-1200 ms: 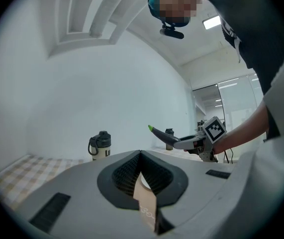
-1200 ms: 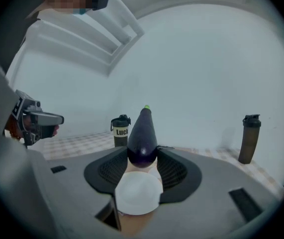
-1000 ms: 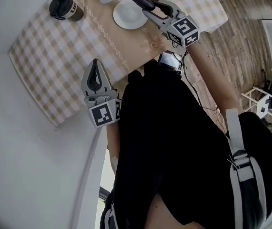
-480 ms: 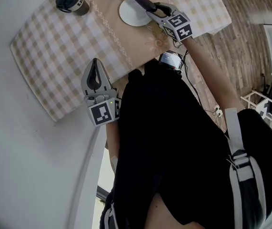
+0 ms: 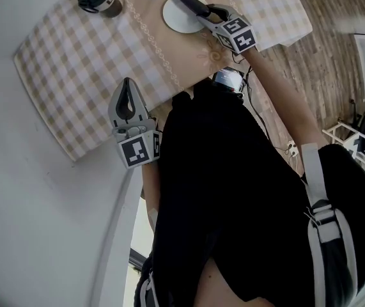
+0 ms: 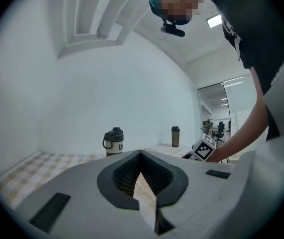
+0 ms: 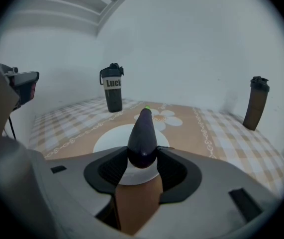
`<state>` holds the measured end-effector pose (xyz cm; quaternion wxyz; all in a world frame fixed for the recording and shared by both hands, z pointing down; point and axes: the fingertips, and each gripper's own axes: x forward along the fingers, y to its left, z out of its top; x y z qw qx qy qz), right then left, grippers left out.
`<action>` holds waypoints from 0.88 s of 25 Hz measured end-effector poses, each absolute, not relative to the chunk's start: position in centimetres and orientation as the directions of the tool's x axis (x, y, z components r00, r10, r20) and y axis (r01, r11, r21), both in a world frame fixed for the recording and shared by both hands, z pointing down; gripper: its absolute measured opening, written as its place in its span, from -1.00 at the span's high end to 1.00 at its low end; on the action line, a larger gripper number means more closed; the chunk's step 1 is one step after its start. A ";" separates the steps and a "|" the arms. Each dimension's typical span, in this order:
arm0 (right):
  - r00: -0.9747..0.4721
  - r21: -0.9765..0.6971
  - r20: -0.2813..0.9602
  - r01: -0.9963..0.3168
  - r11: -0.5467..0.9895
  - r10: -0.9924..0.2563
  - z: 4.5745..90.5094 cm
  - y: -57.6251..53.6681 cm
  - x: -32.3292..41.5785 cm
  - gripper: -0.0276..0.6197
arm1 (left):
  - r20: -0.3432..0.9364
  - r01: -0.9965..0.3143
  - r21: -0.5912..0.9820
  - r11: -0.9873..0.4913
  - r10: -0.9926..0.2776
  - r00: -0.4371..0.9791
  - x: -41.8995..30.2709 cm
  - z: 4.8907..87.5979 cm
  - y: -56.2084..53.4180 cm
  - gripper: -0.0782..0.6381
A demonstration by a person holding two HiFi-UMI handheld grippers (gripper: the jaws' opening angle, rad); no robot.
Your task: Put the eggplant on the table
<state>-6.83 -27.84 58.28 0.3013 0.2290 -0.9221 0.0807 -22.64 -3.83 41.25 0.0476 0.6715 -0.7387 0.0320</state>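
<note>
Now we pinch the glossy, dark purple, tapered eggplant [image 7: 142, 133] in our right gripper [image 7: 142, 156], green tip ahead, over a round white plate [image 7: 107, 141] on the checked cloth surface [image 7: 72, 123]; our left gripper [image 6: 141, 156] is pressed together.

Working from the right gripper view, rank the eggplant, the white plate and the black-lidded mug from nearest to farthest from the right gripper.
1. eggplant: clamped in the right gripper's jaws, pointing ahead.
2. white plate: on the tablecloth just ahead, under the eggplant.
3. black-lidded mug: far back on the left, near the wall.
</note>
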 end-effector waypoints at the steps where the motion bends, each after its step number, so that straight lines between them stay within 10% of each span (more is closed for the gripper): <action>1: -0.712 -0.008 0.595 -0.470 0.883 -0.374 58.4 -27.8 -6.9 0.31 | 0.114 -0.995 0.016 0.096 -0.989 -0.094 -22.7 41.3 -3.8 0.77; 22: -0.682 0.030 0.630 -0.456 0.889 -0.371 59.6 -27.1 -6.9 0.30 | 0.118 -0.996 0.022 0.090 -0.989 -0.087 -22.6 41.8 -3.2 0.77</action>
